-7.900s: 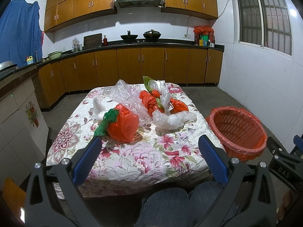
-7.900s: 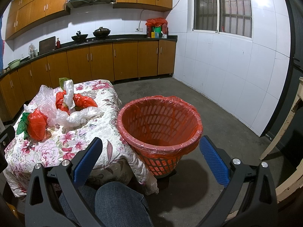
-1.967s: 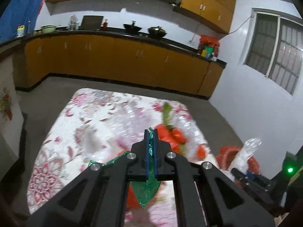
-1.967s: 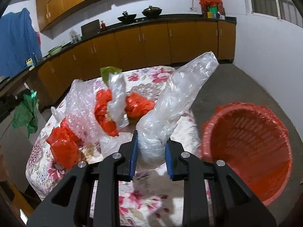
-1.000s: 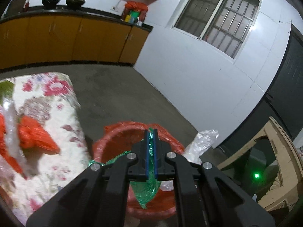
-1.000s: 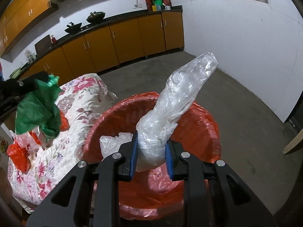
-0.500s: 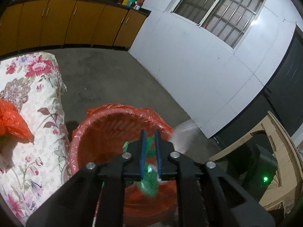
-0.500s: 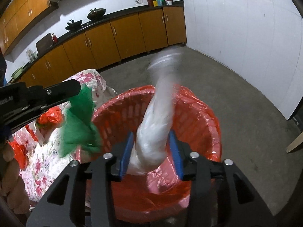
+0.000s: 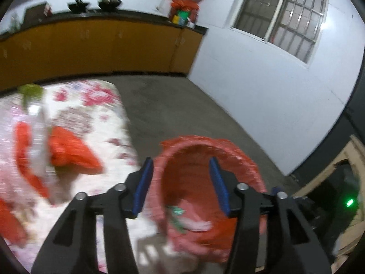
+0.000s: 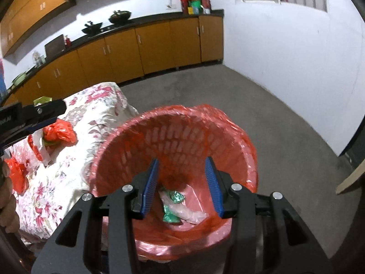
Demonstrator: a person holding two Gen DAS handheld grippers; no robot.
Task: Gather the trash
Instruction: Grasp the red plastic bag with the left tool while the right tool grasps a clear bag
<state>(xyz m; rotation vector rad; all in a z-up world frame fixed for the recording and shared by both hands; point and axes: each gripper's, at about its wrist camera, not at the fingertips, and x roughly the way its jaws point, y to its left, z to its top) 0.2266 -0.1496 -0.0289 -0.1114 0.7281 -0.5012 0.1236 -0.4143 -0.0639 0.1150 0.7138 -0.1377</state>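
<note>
Left wrist view: the left gripper is seen with its fingers spread wide and nothing held between them. It hangs above the near rim of the red basket, which stands on the floor just beside the cloth-covered counter. Through the blur, a scrap of green bag and something pale can be made out at the basket's bottom. On the counter, orange bags and clear plastic are left to be gathered. The step in hand is judged to be the release into the basket, now done; a swing back over the counter is called for next, with the fingers kept apart until a bag is straddled.

Right wrist view: the right gripper is likewise held wide apart and empty, directly over the basket mouth. At the bottom, the clear plastic bag lies flat, its long axis running from the upper left, near the left finger, to the lower right. The green bag is crumpled across it, stretched roughly toward the camera. The basket's mouth is tipped toward the lens, and its red liner is draped over the rim. An orange bag with green beneath it lies on the counter near the basket, with more orange plastic further left; these are judged the next targets.
</note>
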